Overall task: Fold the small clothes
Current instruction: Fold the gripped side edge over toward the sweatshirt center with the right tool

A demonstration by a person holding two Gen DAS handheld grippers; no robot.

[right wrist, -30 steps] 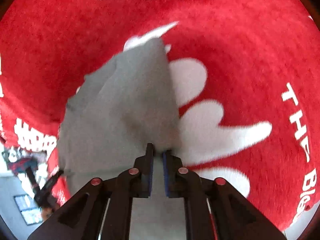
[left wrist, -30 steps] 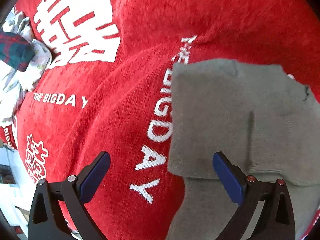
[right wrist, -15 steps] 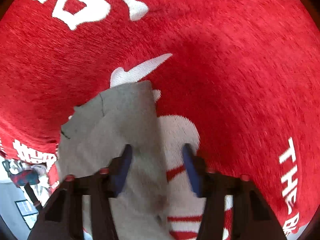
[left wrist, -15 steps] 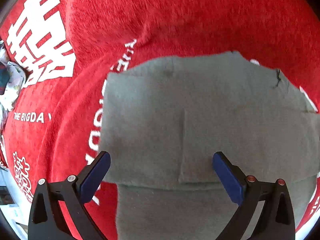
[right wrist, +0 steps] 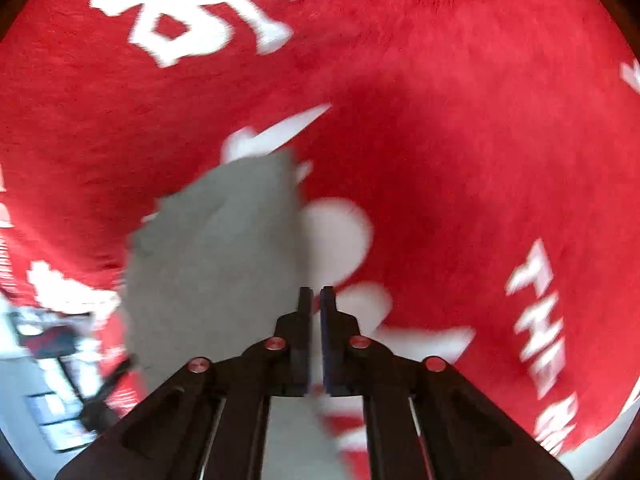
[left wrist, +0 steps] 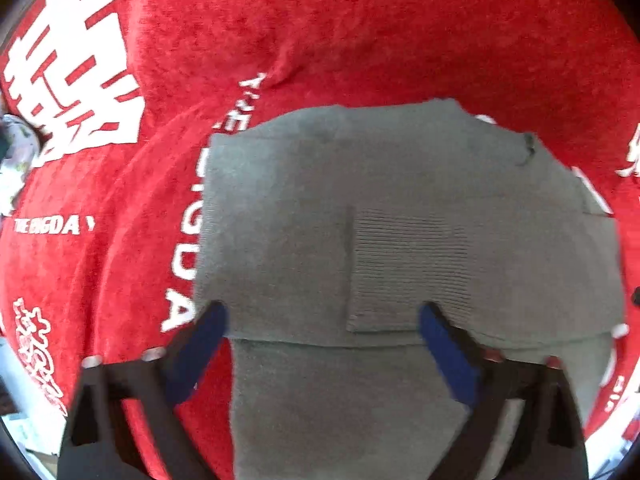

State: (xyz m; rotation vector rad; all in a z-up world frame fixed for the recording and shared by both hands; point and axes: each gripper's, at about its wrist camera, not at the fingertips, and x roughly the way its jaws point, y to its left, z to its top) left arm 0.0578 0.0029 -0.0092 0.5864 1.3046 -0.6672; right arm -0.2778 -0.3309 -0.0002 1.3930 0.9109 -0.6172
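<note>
A small grey knit garment lies folded on a red blanket with white print. A ribbed cuff lies across its middle. My left gripper is open, its blue pads wide apart over the garment's near fold, holding nothing. In the right wrist view the same grey garment lies left of my right gripper. That gripper's jaws are shut, with only a thin gap. They are at the garment's right edge, and I cannot tell whether they pinch cloth.
The red blanket covers the whole work surface. Patterned clothes lie at its far left edge. A floor with dark objects shows past the blanket's left edge in the right wrist view.
My right gripper opened half a second ago and has now shut again beside the garment's right edge. My left gripper moved over the garment and stays open.
</note>
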